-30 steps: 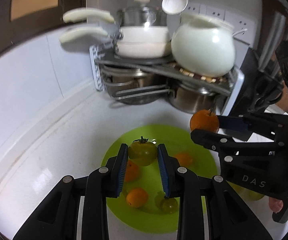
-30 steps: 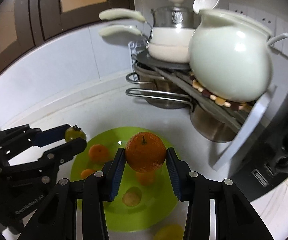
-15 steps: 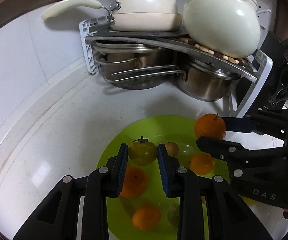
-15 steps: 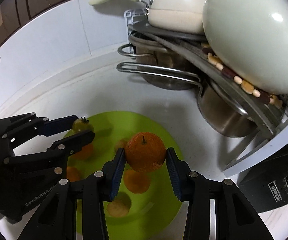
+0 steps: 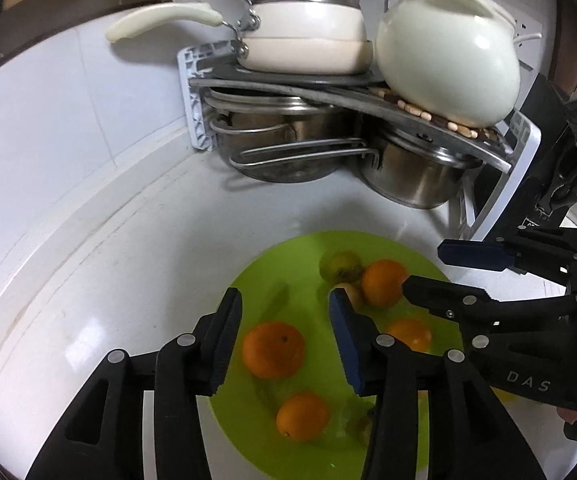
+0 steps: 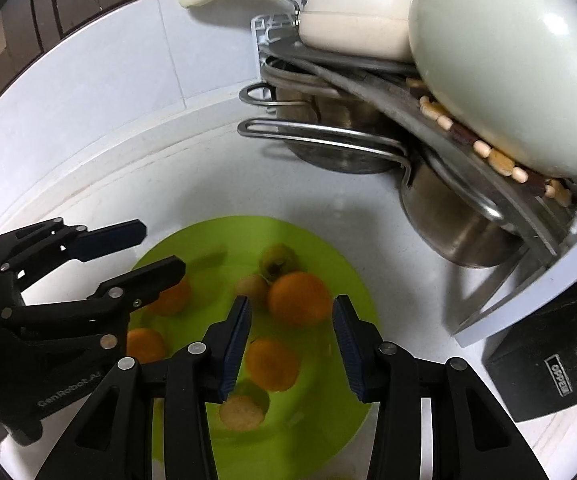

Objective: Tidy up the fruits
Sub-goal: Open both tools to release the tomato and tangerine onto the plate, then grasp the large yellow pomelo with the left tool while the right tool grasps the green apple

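Black gripper (image 5: pixel 284 312), blue pads (image 5: pixel 344 344), silver screws

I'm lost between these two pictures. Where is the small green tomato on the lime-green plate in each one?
Left wrist view: small green tomato at the plate's far side, upper centre, touching an orange.
Right wrist view: same tomato near centre, just beyond the large orange.
Shared landmark: round lime-green plate.

Far fruit (image 6: pixel 279 261) blurred — perhaps green.
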